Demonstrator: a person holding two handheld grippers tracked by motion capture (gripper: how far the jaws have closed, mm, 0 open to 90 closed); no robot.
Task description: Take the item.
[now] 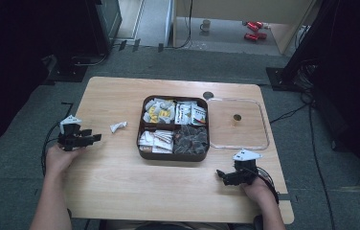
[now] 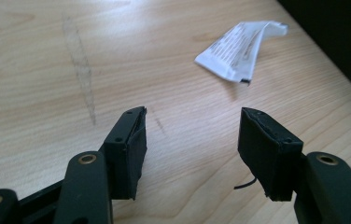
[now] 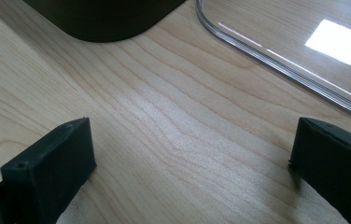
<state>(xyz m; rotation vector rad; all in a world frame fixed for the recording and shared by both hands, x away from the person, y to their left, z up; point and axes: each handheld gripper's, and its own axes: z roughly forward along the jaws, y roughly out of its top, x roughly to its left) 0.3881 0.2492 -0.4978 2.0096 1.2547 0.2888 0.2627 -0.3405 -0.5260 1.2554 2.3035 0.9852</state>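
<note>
On the pale wooden bench point(image 1: 120, 177), a crumpled white paper sachet point(image 2: 240, 51) lies just ahead of the open, empty left tongs point(image 2: 192, 140); right tongs point(image 3: 187, 163) also open, empty.

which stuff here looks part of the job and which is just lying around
Likely the job:
left gripper, open
right gripper, open
loose white packet
brown divided box of packets
clear lid

Lying about:
mug on the floor
red items beside it

The high view looks forward and down over the whole table point(image 1: 120, 182). The left gripper view skims low along it, close to a white sachet point(image 2: 241, 51) left of the brown tray point(image 1: 142, 148). The right gripper view, equally low, faces that tray's near corner point(image 3: 103, 21).
</note>
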